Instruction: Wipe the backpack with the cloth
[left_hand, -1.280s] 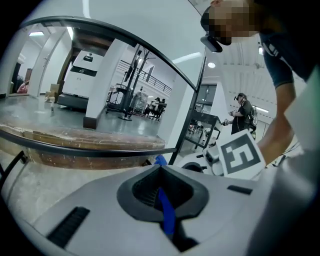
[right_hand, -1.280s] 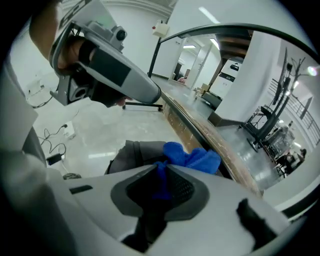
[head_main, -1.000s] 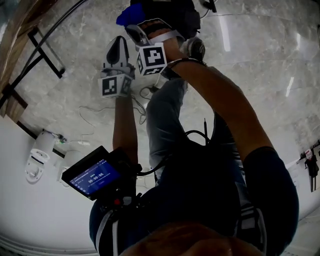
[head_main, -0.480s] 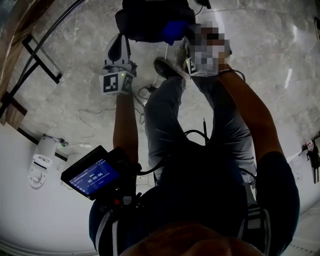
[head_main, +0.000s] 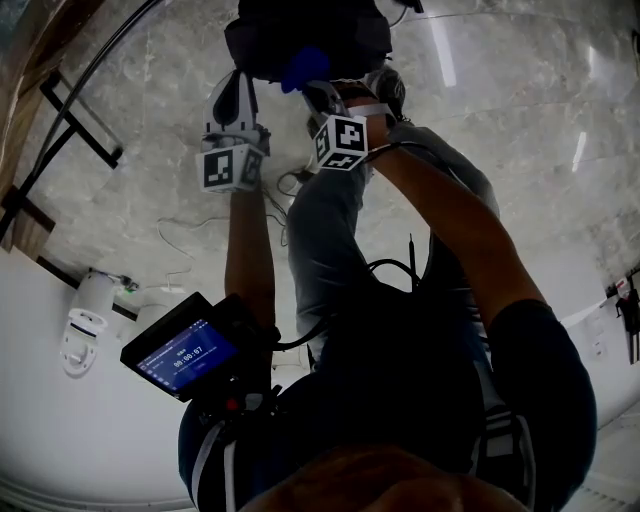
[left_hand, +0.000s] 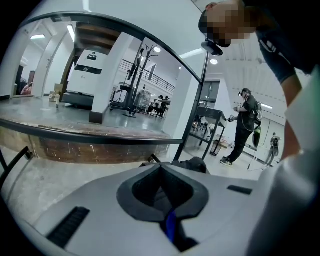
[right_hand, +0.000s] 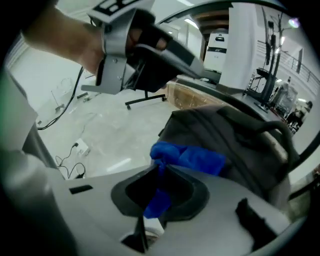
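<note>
The dark backpack (head_main: 300, 35) stands on the marble floor at the top of the head view. My left gripper (head_main: 240, 78) is at its left side, and in the left gripper view (left_hand: 161, 169) its jaws are shut with dark backpack fabric (left_hand: 197, 164) between them. The blue cloth (head_main: 303, 72) lies against the backpack's front lower edge, with my right gripper (head_main: 318, 90) shut on it. In the right gripper view the cloth (right_hand: 192, 157) bunches out of the jaws (right_hand: 161, 167) and rests on the grey-black backpack (right_hand: 235, 135).
Cables (head_main: 290, 185) and a white power strip (right_hand: 80, 147) lie on the floor near the person's legs. A black metal frame (head_main: 80, 100) stands to the left. A screen (head_main: 185, 350) hangs at the person's chest. Another person (left_hand: 245, 125) stands far off.
My right gripper swept the blue cloth from the backpack's upper left over to its right, then back toward the middle and lower. The left gripper has stayed put.
</note>
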